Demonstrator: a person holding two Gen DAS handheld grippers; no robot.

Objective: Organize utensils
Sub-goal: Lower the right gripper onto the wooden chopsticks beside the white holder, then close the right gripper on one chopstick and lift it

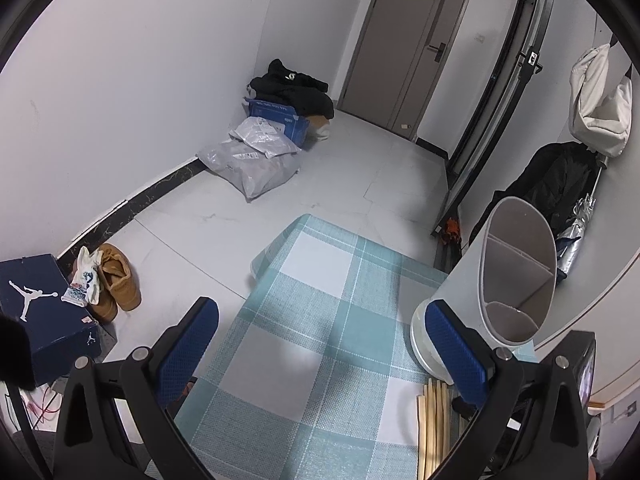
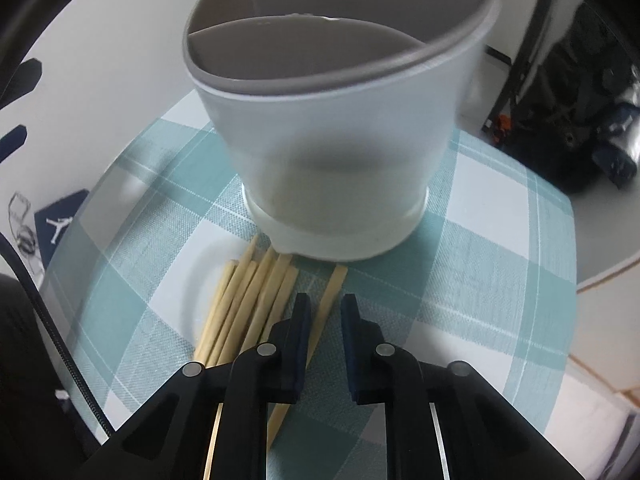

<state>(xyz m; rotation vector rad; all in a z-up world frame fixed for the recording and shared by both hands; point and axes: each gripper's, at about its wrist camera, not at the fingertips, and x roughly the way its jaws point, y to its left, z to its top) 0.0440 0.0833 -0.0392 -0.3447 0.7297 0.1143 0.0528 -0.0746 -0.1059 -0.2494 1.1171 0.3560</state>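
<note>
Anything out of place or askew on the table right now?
Only the chopsticks: they lie loose on the checked tablecloth at the foot of the white utensil holder, one stick apart from the bundle. The holder stands upright, and nothing shows inside it.

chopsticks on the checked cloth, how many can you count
About 7 chopsticks: roughly six bundled side by side just in front of the white holder, and one apart to their right, running between the right tool's fingers. Their near ends are hidden, so more may lie underneath.
</note>
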